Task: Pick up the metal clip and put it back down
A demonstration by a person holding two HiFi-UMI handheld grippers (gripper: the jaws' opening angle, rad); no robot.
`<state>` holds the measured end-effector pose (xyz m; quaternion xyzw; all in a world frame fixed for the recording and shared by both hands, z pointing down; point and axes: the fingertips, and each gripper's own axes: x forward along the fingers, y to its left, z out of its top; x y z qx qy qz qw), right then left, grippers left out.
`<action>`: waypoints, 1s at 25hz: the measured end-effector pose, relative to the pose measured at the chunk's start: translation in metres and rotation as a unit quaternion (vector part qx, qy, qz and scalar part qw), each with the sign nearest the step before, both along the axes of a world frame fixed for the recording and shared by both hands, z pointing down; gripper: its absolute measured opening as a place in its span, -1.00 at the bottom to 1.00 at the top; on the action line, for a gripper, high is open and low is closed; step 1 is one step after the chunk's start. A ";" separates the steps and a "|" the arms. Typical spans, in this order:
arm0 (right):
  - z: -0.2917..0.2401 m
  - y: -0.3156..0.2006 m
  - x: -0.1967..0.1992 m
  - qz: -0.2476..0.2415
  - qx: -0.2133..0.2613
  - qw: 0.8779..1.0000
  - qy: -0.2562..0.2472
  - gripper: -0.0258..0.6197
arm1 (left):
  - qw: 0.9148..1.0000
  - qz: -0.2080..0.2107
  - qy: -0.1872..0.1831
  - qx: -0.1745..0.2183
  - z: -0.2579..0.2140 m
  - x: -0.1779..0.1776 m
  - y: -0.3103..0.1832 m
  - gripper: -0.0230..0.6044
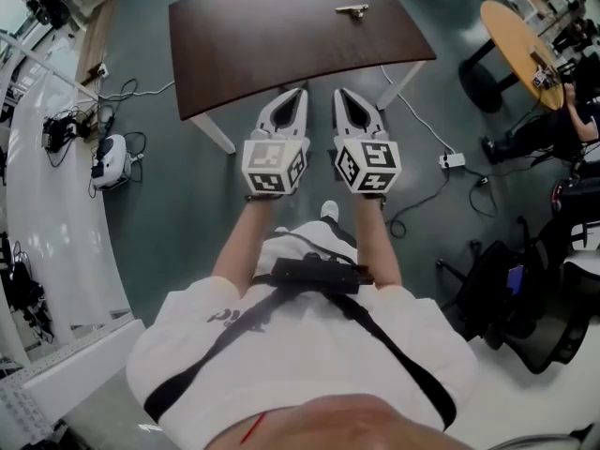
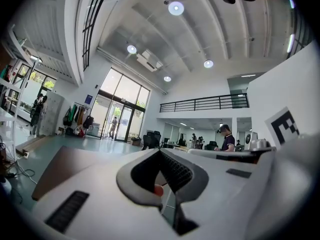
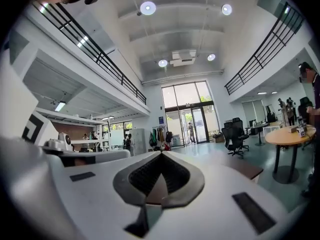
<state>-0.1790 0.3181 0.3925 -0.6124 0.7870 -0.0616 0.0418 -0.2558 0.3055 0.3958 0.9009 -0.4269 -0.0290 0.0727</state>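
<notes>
We see the metal clip point(image 1: 352, 9) lying on the brown table point(image 1: 281, 54), near its far edge. Left gripper point(image 1: 300, 95) and right gripper point(image 1: 341, 95) hover level at the table's near edge, both with jaws closed on nothing (their cubes carry black-and-white square markers).

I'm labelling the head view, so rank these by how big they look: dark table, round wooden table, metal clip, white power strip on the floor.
1. dark table
2. round wooden table
3. metal clip and white power strip: they look about alike, and the strip sits farther from the camera, so unranked.
</notes>
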 end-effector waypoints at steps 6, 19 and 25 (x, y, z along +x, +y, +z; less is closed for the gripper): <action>-0.013 -0.040 0.093 0.011 0.016 1.000 -0.003 -0.90 | 1.000 0.006 -0.007 0.010 -0.009 0.088 -0.036 -0.88; 0.000 -0.096 0.198 0.014 0.011 0.999 -0.037 -0.90 | 1.000 0.005 -0.028 -0.005 0.004 0.190 -0.097 -0.88; 0.010 -0.137 0.213 0.019 0.004 0.999 -0.031 -0.90 | 0.999 0.019 -0.021 -0.014 0.015 0.214 -0.143 -0.88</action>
